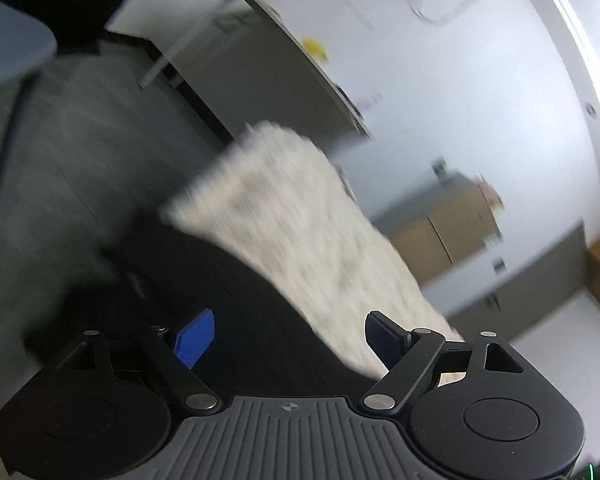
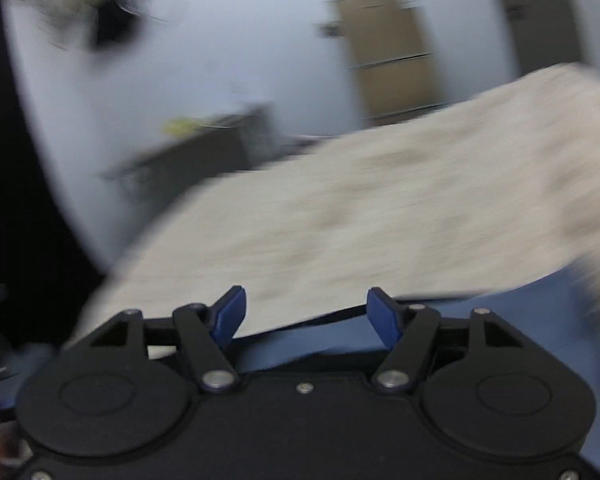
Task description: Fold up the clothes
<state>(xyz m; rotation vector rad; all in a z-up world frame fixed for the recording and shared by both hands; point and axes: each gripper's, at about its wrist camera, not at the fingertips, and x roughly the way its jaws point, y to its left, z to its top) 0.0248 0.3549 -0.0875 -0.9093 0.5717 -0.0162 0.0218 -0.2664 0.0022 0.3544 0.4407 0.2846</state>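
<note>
A cream knitted garment [image 1: 300,232] lies blurred in the left wrist view, reaching from the middle down to the right finger. My left gripper [image 1: 292,340] is open, its blue fingers [image 1: 194,340] wide apart with nothing between them; the garment passes beside the right finger. In the right wrist view the same cream garment [image 2: 360,216] spreads across the middle, just ahead of my right gripper [image 2: 306,316]. That gripper is open and empty, with blue cloth [image 2: 480,320] under it.
Both views are tilted and motion-blurred. A dark grey floor [image 1: 80,152], a grey table [image 1: 268,60] and cardboard boxes [image 1: 448,224] against a white wall show in the left wrist view. A brown cabinet [image 2: 392,48] and grey table [image 2: 196,152] show in the right wrist view.
</note>
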